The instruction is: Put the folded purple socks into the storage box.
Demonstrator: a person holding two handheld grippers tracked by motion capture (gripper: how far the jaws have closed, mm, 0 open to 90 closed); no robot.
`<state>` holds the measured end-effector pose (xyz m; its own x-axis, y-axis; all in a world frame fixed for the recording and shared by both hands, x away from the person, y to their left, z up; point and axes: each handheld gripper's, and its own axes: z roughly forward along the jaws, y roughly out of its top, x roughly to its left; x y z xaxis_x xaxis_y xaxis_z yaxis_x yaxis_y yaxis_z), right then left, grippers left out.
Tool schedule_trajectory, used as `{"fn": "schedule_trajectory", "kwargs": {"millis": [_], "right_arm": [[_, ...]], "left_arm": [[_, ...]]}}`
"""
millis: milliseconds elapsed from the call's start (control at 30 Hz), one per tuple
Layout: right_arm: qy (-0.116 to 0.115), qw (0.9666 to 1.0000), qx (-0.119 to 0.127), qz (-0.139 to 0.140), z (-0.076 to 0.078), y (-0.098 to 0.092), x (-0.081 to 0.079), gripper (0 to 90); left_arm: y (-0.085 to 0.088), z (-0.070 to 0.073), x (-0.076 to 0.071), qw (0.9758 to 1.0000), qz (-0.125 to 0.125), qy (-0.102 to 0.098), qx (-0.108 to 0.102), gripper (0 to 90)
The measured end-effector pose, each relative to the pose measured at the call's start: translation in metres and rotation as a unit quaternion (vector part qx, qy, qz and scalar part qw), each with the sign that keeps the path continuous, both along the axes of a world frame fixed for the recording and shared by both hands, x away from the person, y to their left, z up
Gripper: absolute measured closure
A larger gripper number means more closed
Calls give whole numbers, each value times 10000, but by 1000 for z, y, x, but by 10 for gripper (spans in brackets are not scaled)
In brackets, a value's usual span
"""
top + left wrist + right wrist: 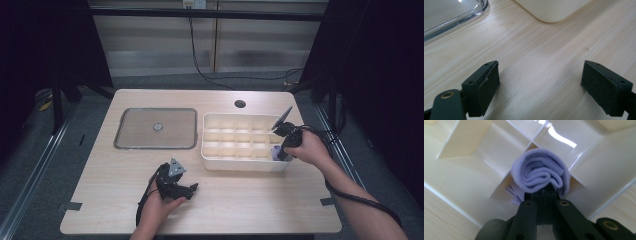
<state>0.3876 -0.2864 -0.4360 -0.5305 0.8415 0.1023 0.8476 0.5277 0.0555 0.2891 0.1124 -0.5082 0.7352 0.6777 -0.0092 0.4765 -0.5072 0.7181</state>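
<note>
One rolled lilac cloth (540, 173) sits in the cream organizer's (216, 162) near-right compartment.

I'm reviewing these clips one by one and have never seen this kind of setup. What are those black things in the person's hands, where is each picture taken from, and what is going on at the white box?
A person sits at a wooden table and holds a black two-jaw tool in each hand. One picture looks down from above the person's side; the other two come from cameras riding on each tool, looking along its jaws.

On the table lie a clear flat lid with a small knob and a cream organiser tray divided into many small compartments.

The left tool rests near the table's front edge; its own view shows the jaws wide apart with bare wood between them.

The right tool is shut on a rolled lilac cloth, probably a sock, at the tray's near right corner compartment. Whether the roll touches the compartment floor cannot be told.
</note>
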Motion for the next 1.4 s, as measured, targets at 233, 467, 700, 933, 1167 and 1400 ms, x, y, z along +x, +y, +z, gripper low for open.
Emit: {"fn": "schedule_trajectory", "kwargs": {"millis": [233, 467, 700, 933, 1167, 1400], "right_arm": [[-33, 9999, -94, 60, -10, 2, -2, 900], [-17, 9999, -128, 61, -13, 5, -2, 900], [77, 9998, -208, 20, -13, 8, 3, 900], [66, 9996, -260, 32, -14, 10, 4, 900], [63, 9999, -129, 42, -13, 7, 3, 900], [39, 10000, -7, 45, -9, 4, 2, 882]], "left_arm": [[0, 0, 0, 10000, 5, -6, -21, 146], [0, 0, 0, 10000, 1, -5, -24, 146], [-1, 0, 0, 10000, 7, 0, -5, 146], [-2, 0, 0, 10000, 10, -1, -6, 146], [-2, 0, 0, 10000, 13, -5, -13, 146], [-2, 0, 0, 10000, 12, 1, -9, 146]]}}
